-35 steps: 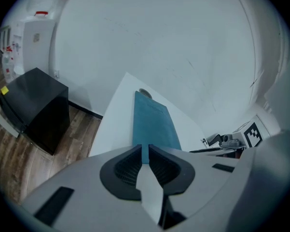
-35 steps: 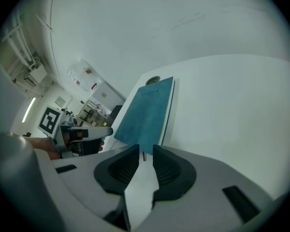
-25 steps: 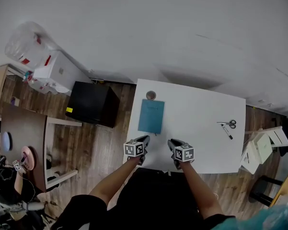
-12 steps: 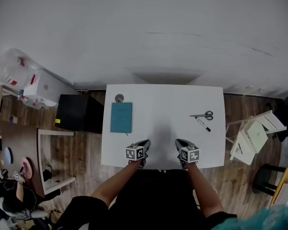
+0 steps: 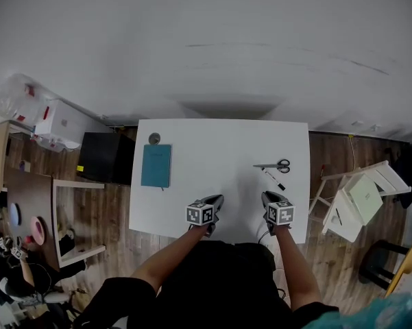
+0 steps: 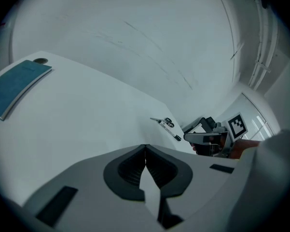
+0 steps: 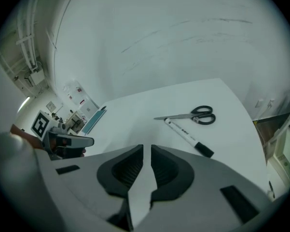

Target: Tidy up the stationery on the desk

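- Desk (image 5: 219, 132): white top. All the stationery lies on its far half, and both grippers are held over the near edge.
- Notebook (image 5: 155, 165): teal and closed, lying flat at the far left. Its long axis runs away from the person. It is ahead and to the left of the left gripper, well apart from it.
- Left gripper (image 5: 214, 202): jaws fully closed, pads meeting, nothing between them.
- Right gripper (image 5: 271, 199): jaws have just been closing. Only a thin slit remains, with nothing in it.
- Scissors (image 5: 274, 165): closed, on the right half of the desk. The handles point right and the blades left, across the person's line of reach.
- Marker (image 5: 273, 179): just beside the scissors on the near side, lying diagonally with its black cap end nearest the right gripper. Judgement: the right hand is clearly the nearer one, and its jaws must reopen and square up across the barrel before a pickup.
- Round object (image 5: 154, 138): small, at the notebook's far end. What it is cannot be told.
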Action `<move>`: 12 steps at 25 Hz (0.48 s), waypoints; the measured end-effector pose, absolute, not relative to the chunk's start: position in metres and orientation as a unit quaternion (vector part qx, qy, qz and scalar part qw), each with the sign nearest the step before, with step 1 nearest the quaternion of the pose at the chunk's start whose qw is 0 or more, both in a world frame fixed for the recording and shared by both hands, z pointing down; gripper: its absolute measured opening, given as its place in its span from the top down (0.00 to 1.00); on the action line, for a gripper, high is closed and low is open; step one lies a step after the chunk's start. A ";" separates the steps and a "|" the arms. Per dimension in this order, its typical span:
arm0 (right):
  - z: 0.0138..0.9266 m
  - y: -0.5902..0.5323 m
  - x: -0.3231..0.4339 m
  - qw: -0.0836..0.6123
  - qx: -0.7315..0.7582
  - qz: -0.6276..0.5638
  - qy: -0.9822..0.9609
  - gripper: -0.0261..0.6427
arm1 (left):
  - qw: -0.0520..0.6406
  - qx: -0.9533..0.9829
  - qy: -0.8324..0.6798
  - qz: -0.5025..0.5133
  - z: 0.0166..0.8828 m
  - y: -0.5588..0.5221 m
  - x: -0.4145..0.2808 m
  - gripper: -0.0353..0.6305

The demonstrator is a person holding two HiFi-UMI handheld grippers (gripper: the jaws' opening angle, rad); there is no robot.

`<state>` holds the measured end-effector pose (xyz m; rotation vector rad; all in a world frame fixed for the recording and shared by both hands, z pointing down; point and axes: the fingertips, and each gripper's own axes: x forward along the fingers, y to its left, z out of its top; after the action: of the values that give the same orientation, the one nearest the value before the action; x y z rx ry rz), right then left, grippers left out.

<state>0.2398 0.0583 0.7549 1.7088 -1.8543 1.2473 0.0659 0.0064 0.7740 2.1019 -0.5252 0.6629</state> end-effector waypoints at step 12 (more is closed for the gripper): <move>0.782 0.067 0.318 0.186 0.641 0.421 -0.615 0.82 | 0.365 0.868 -0.164 0.294 0.764 0.003 0.130 0.92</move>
<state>0.3178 0.0671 0.7818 1.8052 -1.7308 1.1852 0.1298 0.0030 0.7644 2.2330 -0.4213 0.7556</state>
